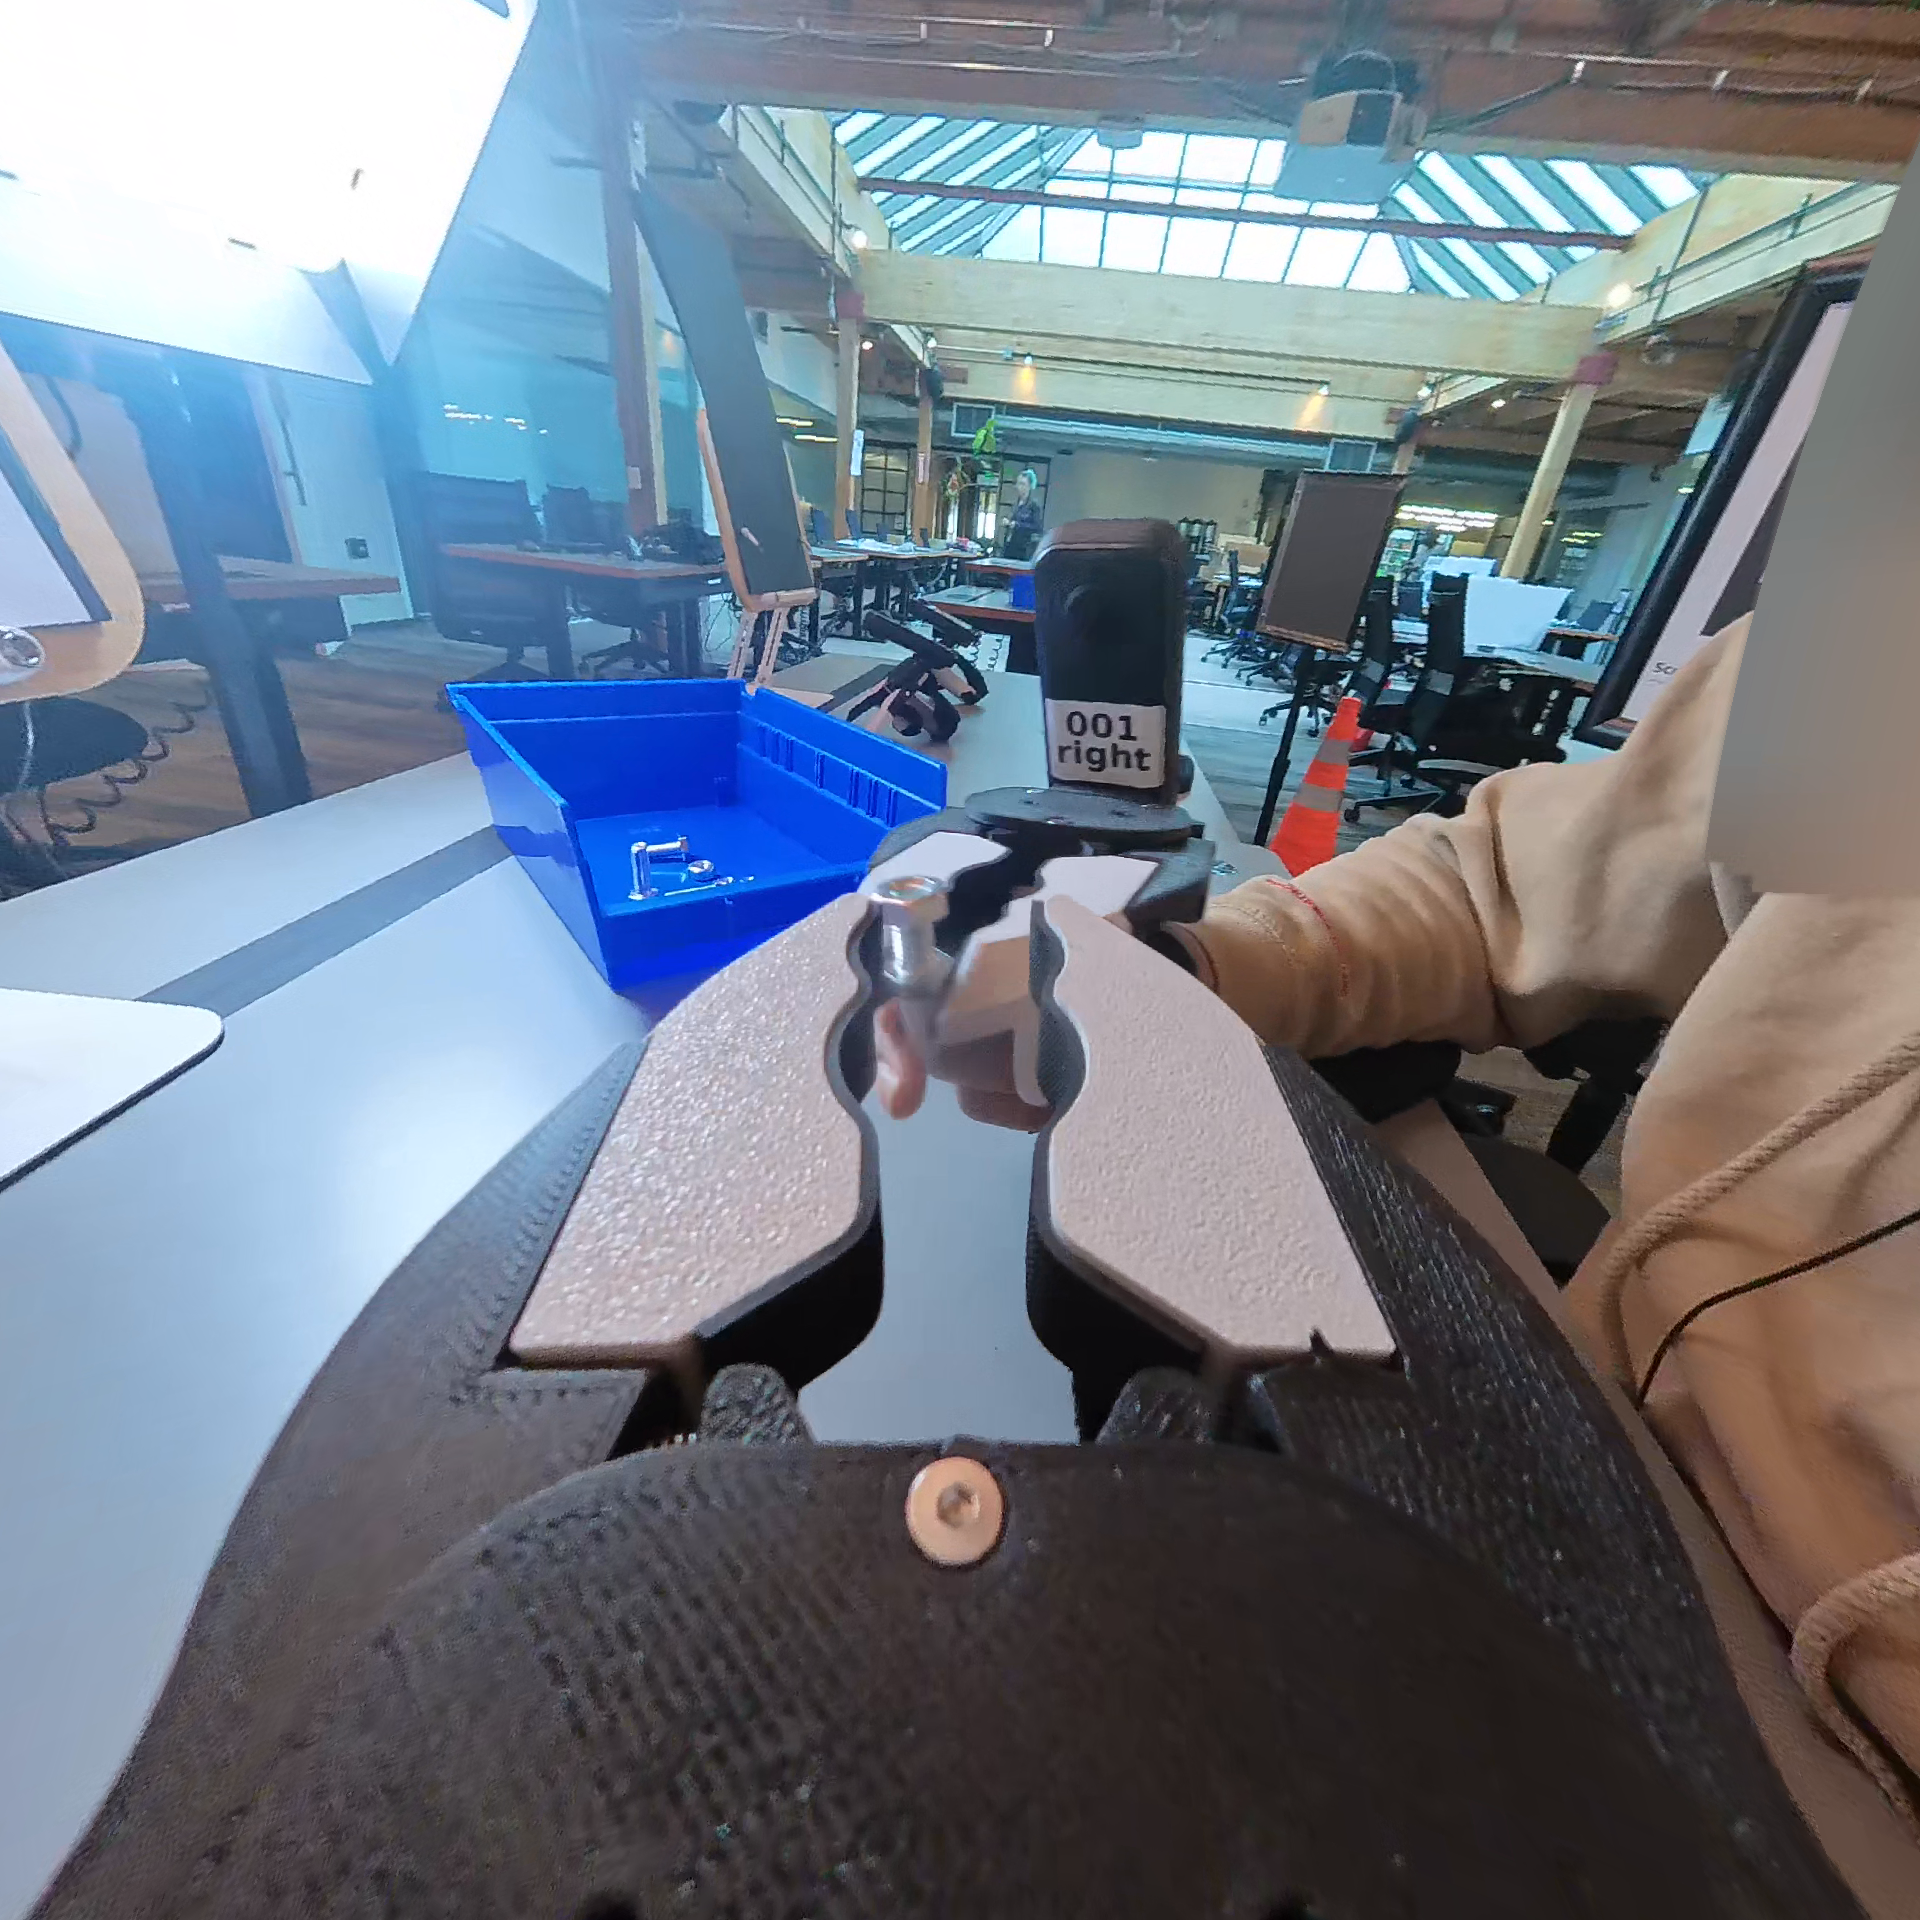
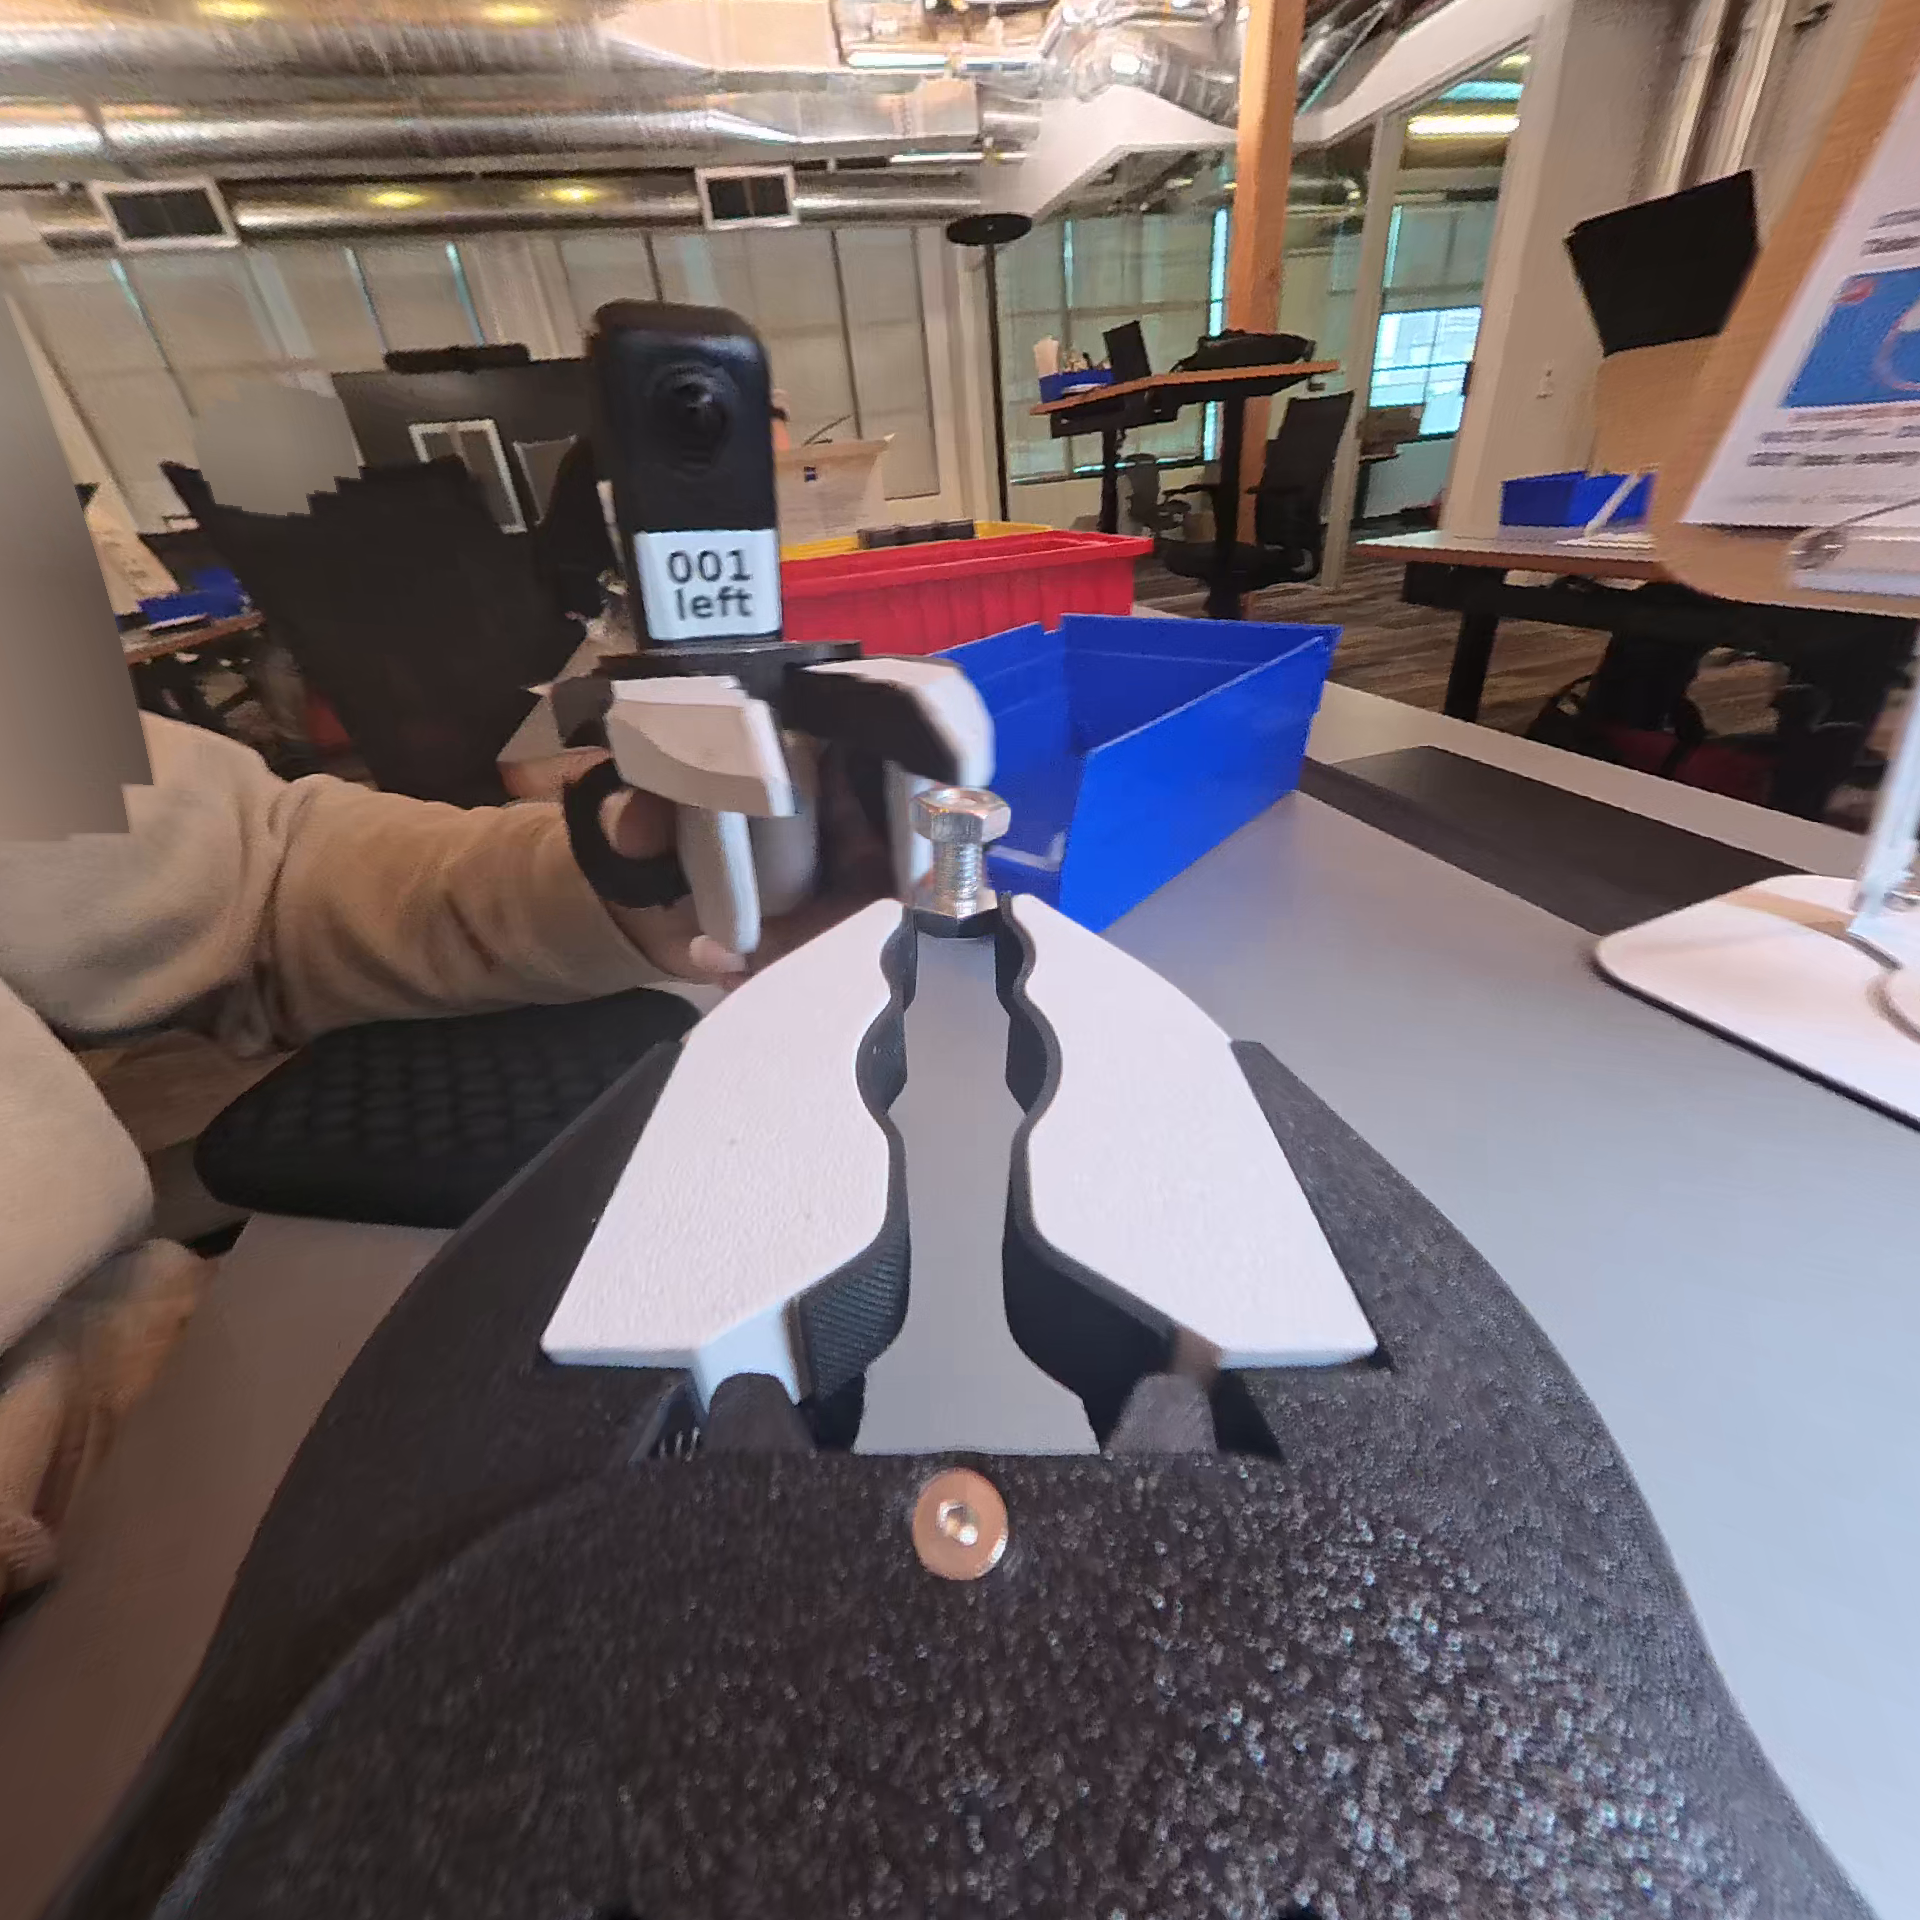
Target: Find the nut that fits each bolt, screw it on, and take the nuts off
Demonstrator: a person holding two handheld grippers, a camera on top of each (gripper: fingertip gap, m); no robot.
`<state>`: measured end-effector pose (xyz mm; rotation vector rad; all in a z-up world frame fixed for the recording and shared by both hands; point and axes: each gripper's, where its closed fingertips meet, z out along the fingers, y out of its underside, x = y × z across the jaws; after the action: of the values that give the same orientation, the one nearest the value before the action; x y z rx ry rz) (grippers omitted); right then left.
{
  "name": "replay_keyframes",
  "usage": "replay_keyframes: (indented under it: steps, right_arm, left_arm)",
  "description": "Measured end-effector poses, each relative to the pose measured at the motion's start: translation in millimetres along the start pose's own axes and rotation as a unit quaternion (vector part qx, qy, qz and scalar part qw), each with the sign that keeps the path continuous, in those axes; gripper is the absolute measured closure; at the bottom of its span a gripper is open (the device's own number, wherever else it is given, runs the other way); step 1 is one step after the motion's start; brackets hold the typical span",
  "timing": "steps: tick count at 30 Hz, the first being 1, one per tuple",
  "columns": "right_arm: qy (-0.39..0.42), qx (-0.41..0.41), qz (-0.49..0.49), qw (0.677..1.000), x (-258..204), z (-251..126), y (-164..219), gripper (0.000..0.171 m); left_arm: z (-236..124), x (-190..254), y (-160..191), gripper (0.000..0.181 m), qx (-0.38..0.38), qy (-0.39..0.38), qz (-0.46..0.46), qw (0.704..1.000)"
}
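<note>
- A silver bolt (image 2: pixel 957 854) is seen standing upright, head uppermost, with a nut (image 2: pixel 954 921) threaded onto its lower end
- The nut is clamped between the tips of the right gripper (image 2: pixel 954 928), whose fingers are drawn narrow around it
- The left gripper (image 1: pixel 940 971) is shown in its own view with the bolt (image 1: pixel 902 945) against its left finger; its jaws stand apart with a gap, and whether the bolt is actually pinched cannot be told
- In the right wrist view the left gripper (image 2: pixel 821 831) is seen just beside the bolt head, one finger (image 2: pixel 940 727) close behind it
- A blue bin (image 1: pixel 665 800) is set on the grey table (image 1: pixel 260 1143) beyond the grippers, with further small silver hardware (image 1: pixel 665 862) lying on its floor
</note>
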<state>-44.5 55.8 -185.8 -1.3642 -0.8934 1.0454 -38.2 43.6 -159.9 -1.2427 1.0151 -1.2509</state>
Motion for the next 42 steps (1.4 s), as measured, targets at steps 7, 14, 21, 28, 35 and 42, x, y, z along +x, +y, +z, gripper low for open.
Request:
replay_keyframes:
  steps: [7,14,21,28,35,42]
  right_arm:
    - [0.015,0.000,-0.006,1.000,5,-1,0,0.157]
    - [0.008,0.000,-0.005,1.000,4,-1,0,0.157]
    - [0.013,0.009,0.004,1.000,5,-2,-3,0.157]
    - [-0.011,-0.006,-0.002,1.000,-6,3,3,0.157]
    - [0.017,-0.002,0.011,1.000,8,-2,0,0.157]
    - [-0.013,-0.031,-0.004,0.999,-8,7,12,0.157]
  left_arm:
    - [0,10,3,0.168,-0.016,0.032,0.002,0.999]
    - [-1,2,1,0.157,-0.003,0.009,0.001,1.000]
    - [-3,13,0,0.176,-0.008,0.044,0.008,0.999]
    - [-1,-1,1,0.154,-0.003,-0.002,0.008,1.000]
    - [-4,9,0,0.177,-0.012,0.031,0.011,0.999]
    - [1,-6,8,0.147,-0.028,-0.027,0.023,0.999]
